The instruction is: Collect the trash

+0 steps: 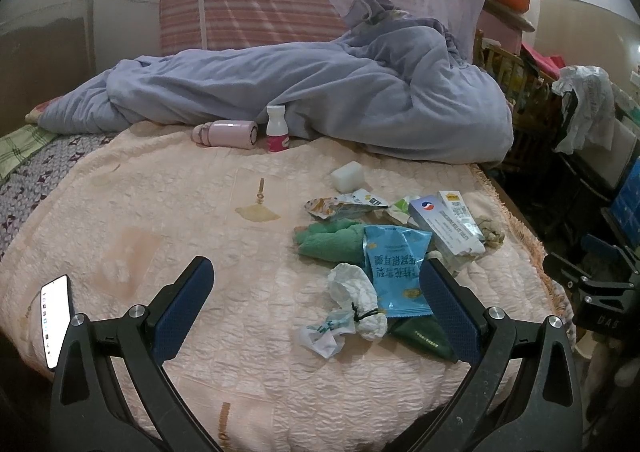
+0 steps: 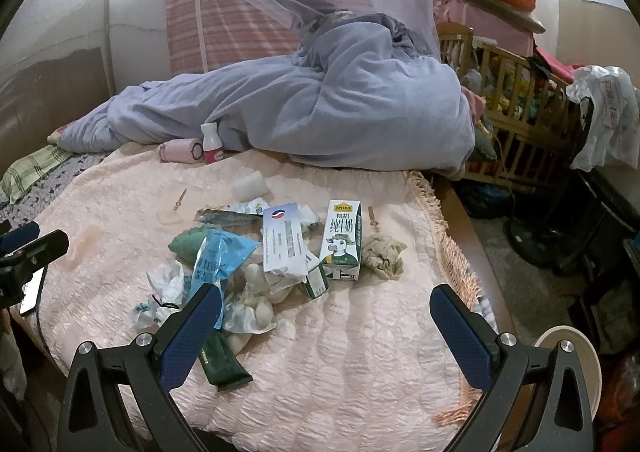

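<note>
Trash [image 2: 256, 260] — crumpled wrappers, cartons, tissue — heaped on pink bedspread [image 2: 360, 352].

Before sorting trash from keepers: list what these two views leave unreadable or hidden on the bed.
- Dark green packet: left wrist view, half under the blue snack bag and behind a gripper finger; print too small.
- Phone: left wrist view, partly behind the gripper frame; screen washed out.
- Pale lumps in clear wrap: right wrist view, identity unclear.
- Milk carton: full or empty cannot be told.
</note>
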Available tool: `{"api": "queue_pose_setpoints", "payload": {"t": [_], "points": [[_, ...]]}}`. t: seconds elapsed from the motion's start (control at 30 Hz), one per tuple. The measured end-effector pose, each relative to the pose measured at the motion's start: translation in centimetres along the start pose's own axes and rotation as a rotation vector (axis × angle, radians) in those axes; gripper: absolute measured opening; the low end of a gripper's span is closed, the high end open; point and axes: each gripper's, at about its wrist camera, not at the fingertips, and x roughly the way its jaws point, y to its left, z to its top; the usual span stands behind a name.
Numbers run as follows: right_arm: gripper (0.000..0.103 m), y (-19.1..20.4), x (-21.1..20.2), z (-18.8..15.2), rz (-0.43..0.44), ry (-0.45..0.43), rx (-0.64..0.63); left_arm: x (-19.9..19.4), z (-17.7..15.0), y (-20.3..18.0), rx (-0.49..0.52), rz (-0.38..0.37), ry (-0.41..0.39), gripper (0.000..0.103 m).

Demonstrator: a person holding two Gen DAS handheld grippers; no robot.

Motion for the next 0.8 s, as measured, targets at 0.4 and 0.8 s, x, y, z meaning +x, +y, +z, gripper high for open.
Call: {"api": "queue_pose_setpoints", "payload": {"t": [0.4, 0.8], "points": [[0.103, -0.1, -0.1, -0.1, -0.007, -0.006, -0.004, 0.8, -0.3, 0.3, -0.016, 0.011, 0.016, 0.102], [0.103, 0.1, 0.1, -0.1, 0.021, 0.023, 0.013, 0.8, -0.6, 1.2, -0.032, 0.024, 0.006, 0.102]]}}
